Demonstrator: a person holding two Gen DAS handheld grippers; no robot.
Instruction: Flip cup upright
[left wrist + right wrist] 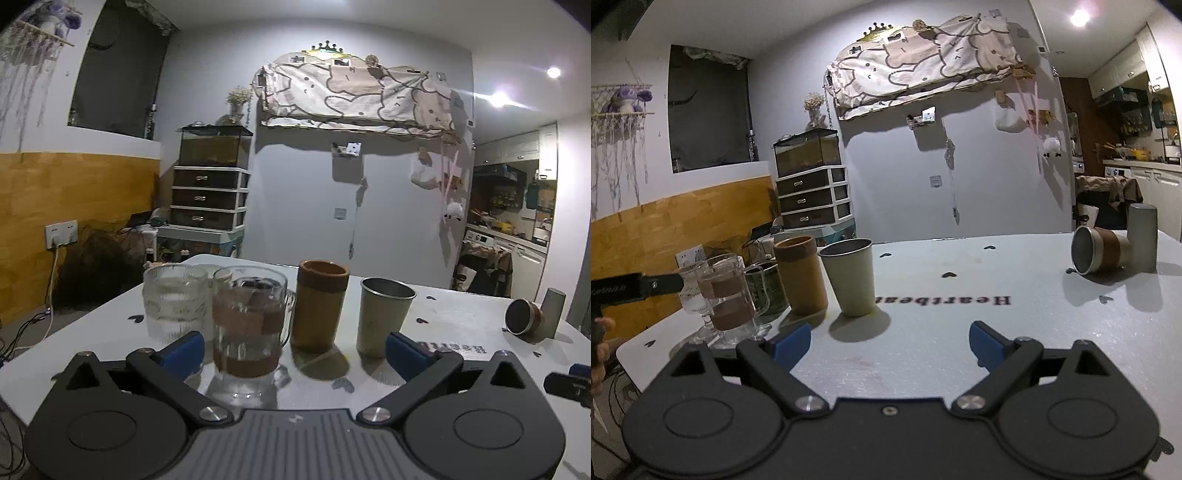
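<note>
Right claw (888, 341) spread wide and empty, tipped cup (1099, 250) lying far right, well apart

The room was dim, lit mostly by ceiling spotlights (553, 72) at the upper right that flared into streaks in my left wrist view. One spotlight (1080, 16) glared in my right wrist view too. Cups cast soft shadows (858, 326) toward me and leftward on the white table (960, 258), whose top shone pale. Both views bent strongly at the edges, with black corners. The kitchen (509, 206) at the far right looked murky and grainy; colours ran bluish.
</note>
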